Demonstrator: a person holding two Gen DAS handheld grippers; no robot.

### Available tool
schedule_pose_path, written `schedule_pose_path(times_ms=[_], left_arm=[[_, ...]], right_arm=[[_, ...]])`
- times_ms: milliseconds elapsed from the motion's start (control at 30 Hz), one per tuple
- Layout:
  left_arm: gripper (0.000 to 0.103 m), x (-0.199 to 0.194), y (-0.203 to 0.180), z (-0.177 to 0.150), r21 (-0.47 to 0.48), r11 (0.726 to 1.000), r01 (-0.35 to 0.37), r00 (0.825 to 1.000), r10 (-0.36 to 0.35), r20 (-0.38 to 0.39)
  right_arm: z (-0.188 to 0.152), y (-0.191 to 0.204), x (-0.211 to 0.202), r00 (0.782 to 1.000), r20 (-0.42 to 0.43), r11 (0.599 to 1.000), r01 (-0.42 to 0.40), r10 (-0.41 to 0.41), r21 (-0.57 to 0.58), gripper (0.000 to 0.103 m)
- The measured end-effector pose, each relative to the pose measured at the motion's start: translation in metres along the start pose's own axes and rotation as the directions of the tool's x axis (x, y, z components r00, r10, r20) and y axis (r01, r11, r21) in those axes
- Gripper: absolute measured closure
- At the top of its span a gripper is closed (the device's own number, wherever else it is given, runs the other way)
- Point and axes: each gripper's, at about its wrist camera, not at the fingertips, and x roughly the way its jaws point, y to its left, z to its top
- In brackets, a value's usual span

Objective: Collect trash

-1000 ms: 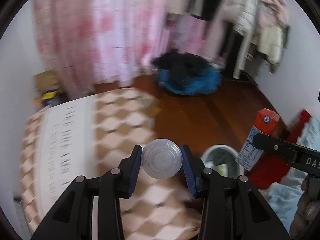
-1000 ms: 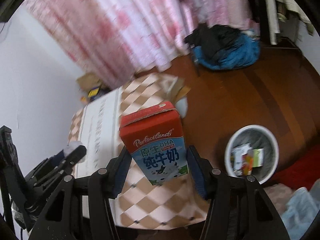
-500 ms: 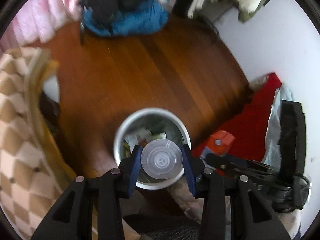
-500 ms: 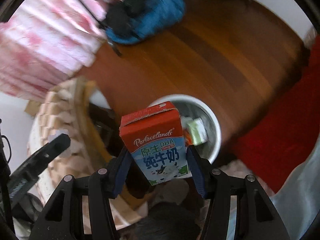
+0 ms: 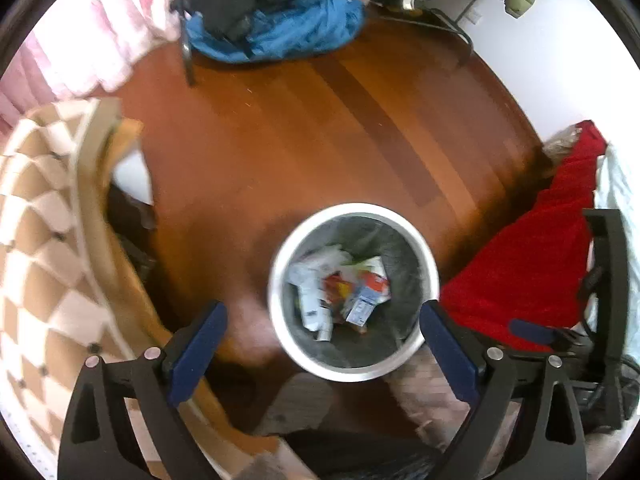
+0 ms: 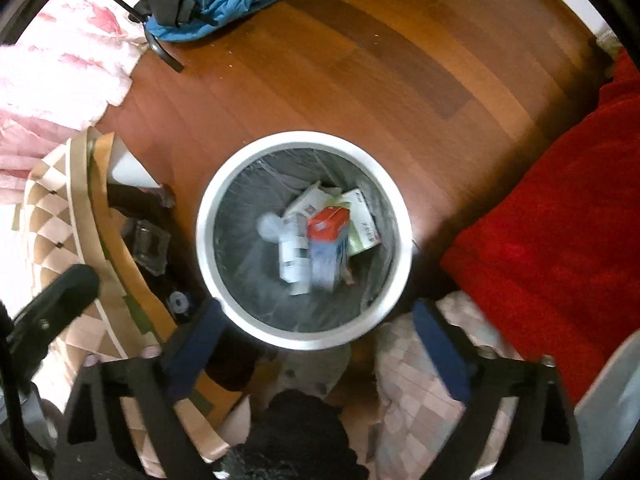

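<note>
A red-topped milk carton [image 6: 329, 246] is seen inside the white trash bin [image 6: 304, 332], blurred, among paper packaging, with a pale round lid [image 6: 269, 225] beside it against the grey liner. In the left wrist view the same carton [image 5: 369, 296] is pictured lying among the litter in the bin [image 5: 348, 368]. Both grippers are held above the bin and pointed steeply down at it. The left gripper [image 5: 322, 352] is shown spread wide with nothing between its blue pads, and the right gripper [image 6: 318, 354] is likewise parted wide and empty. The bin is set on the wooden floor [image 6: 360, 60], with a checkered bedspread [image 5: 36, 216] to one side, a red blanket [image 6: 560, 240] to the other, and a blue bundle of cloth [image 5: 280, 28] farther off
</note>
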Motion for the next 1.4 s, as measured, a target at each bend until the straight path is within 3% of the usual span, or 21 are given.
schedule_pose_path(times_ms=[67, 167, 633, 900, 1067, 1400], left_arm=[[0.005, -0.012, 0.001, -0.008, 0.017, 0.998, -0.060, 0.998, 0.060, 0.024], [0.005, -0.031, 0.003, -0.019, 0.034, 0.995, -0.096, 0.994, 0.093, 0.061], [0.005, -0.161, 0.012, -0.081, 0.040, 0.997, -0.069, 0.971, 0.058, 0.233], [0.005, -0.228, 0.014, -0.117, 0.060, 0.998, -0.011, 0.951, -0.008, 0.310], [0.005, -0.270, 0.016, -0.137, 0.070, 0.997, 0.017, 0.929, -0.041, 0.367], [0.004, -0.312, 0.031, -0.162, 0.064, 0.994, 0.091, 0.902, -0.109, 0.418]], right_arm=[[-0.008, 0.002, -0.008, 1.000, 0.008, 1.000, 0.025, -0.025, -0.007, 0.000], [-0.019, 0.006, -0.021, 1.000, 0.023, 1.000, 0.021, -0.020, -0.017, 0.000], [-0.109, 0.036, -0.139, 0.981, 0.170, 0.993, -0.083, 0.097, -0.087, 0.000], [-0.166, 0.049, -0.218, 0.943, 0.266, 0.974, -0.163, 0.202, -0.160, 0.000], [-0.202, 0.057, -0.265, 0.910, 0.315, 0.954, -0.209, 0.270, -0.214, 0.000], [-0.246, 0.070, -0.328, 0.856, 0.375, 0.920, -0.252, 0.356, -0.299, 0.000]])
